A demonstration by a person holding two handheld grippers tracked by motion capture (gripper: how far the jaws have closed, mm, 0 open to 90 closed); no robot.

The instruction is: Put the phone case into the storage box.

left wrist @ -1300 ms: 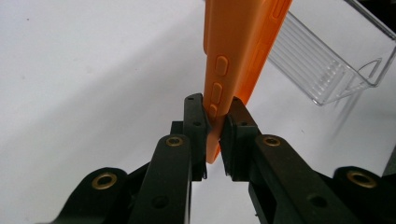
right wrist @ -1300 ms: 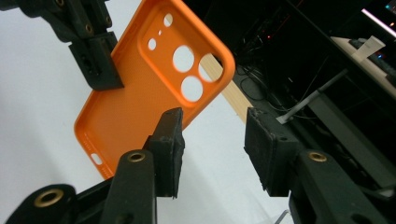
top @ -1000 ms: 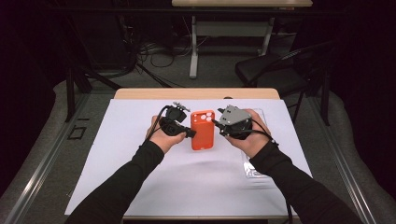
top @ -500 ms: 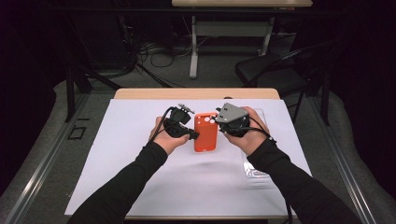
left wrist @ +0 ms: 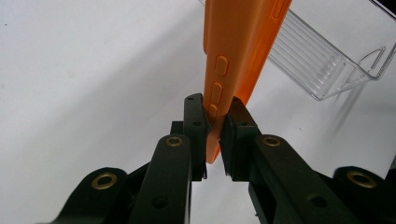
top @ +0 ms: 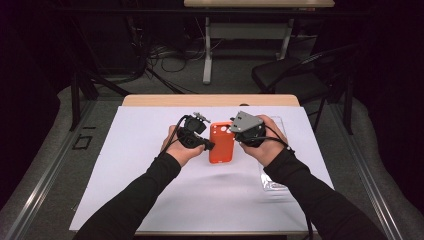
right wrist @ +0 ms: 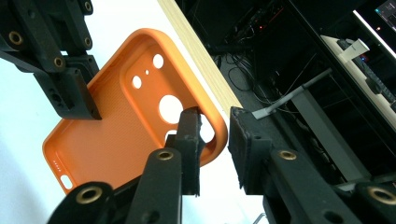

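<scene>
An orange phone case (top: pixel 221 142) with dotted lining, beside a clear ribbed box (left wrist: pixel 327 60).

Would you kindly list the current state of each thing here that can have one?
Orange phone case: empty, held up off the table between both grippers.
Left gripper: shut on the case's side edge.
Right gripper: jaws have just been closing, astride the case's rim near the camera cut-out; a gap shows at one jaw.
Clear plastic box: lying on the white table cover, contents unclear.
</scene>
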